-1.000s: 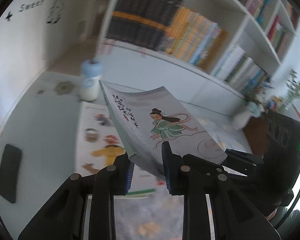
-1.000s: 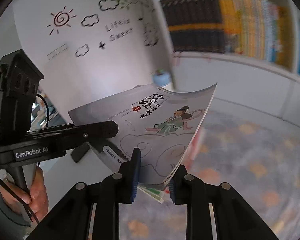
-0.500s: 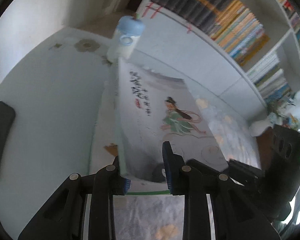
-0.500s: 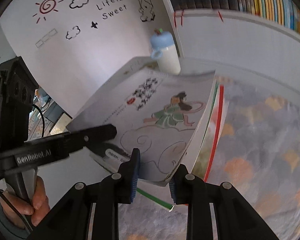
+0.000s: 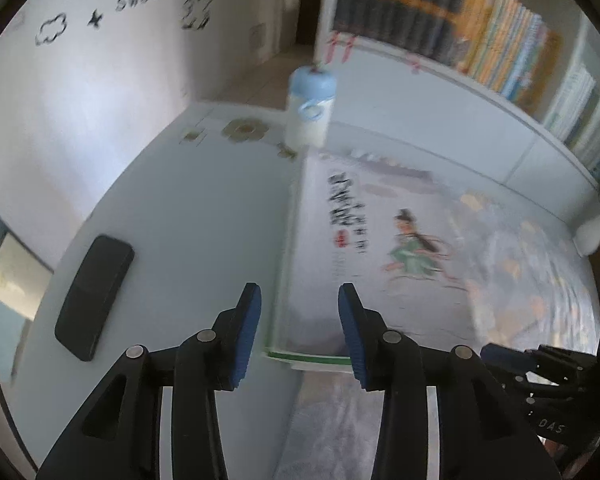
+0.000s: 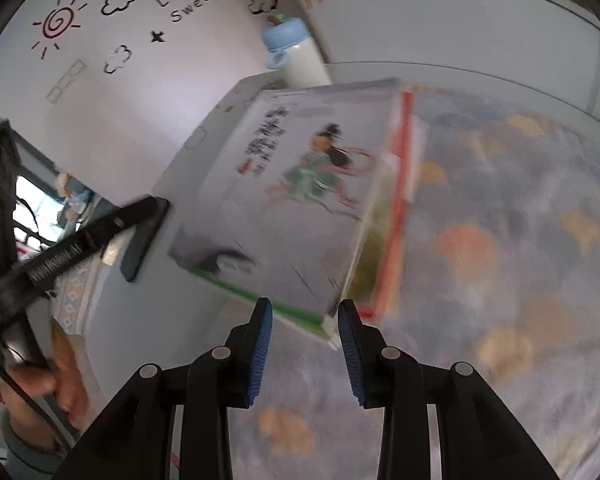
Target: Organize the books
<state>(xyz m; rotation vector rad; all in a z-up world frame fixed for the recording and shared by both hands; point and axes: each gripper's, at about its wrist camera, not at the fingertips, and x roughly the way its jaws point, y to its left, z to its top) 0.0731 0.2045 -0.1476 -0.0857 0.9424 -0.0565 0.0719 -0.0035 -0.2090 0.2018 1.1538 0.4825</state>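
Note:
A grey book with a figure in green (image 5: 384, 248) lies flat on top of a stack on the table. Under it sits a book with a red edge (image 6: 398, 200). My left gripper (image 5: 299, 320) is at the book's near left corner. Its jaws are opening and the blue pads stand clear of the cover. My right gripper (image 6: 304, 328) is at the near right corner (image 6: 328, 318), which lies between its opening jaws without touching the pads. In the right wrist view, one of the left gripper's black fingers (image 6: 100, 228) reaches in from the left.
A black phone (image 5: 94, 296) lies left of the stack on the white table (image 5: 188, 220). A white bottle with a blue cap (image 5: 310, 112) stands behind the books. A bookshelf (image 5: 480, 40) fills the back, and a patterned cloth (image 6: 500, 240) covers the right. A hand (image 6: 64, 380) holds the left tool.
Both grippers came down with the grey book, which was held tilted in the air. It now lies flat on the stack, and both pairs of jaws have parted from it.

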